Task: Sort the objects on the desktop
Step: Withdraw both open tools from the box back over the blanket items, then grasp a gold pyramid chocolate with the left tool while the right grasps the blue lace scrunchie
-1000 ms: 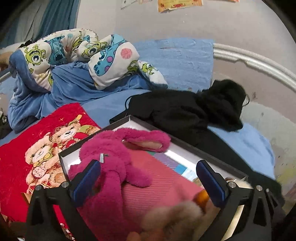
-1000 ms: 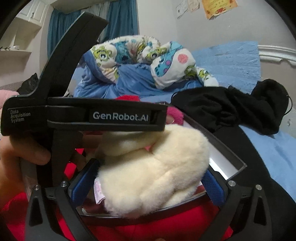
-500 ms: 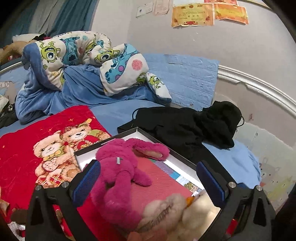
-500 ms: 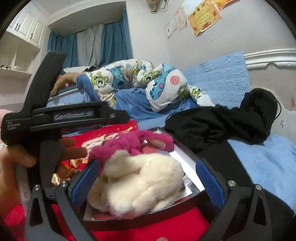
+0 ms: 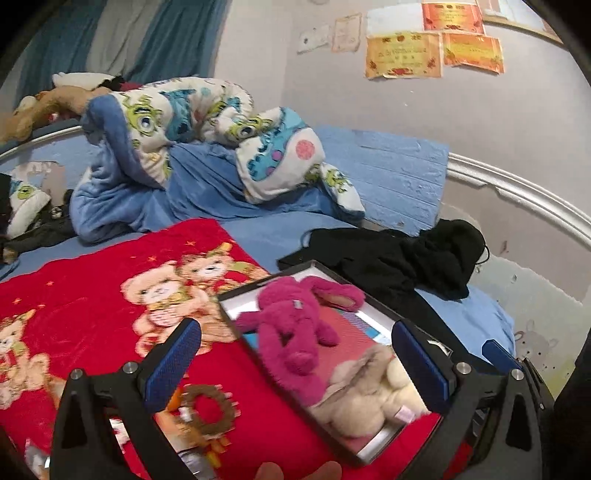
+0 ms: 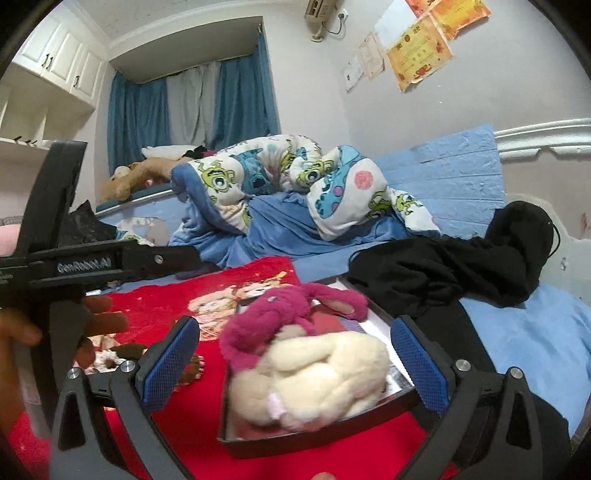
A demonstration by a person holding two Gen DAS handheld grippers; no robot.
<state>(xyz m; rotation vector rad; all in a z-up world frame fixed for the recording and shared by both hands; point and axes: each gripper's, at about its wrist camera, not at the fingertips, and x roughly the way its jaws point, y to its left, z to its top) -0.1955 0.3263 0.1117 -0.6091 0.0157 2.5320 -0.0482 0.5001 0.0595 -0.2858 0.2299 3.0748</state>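
Cream plush point(image 6: 317, 376) blurred, half hiding pink plush point(image 6: 280, 314) in tray point(image 6: 314, 439), both grippers' jaws apart, empty.

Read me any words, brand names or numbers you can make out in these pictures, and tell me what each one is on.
"GenRobot.AI", blurred but legible, on the side of the left gripper, seen in the right wrist view.
Wall certificates: printed text too small and blurred to read.
White papers on the wall: unreadable.
Tag on the magenta plush: no legible text.

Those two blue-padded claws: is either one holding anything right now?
No. The left gripper and right gripper both have open jaws; the pink plush and cream plush lie loose in the tray.
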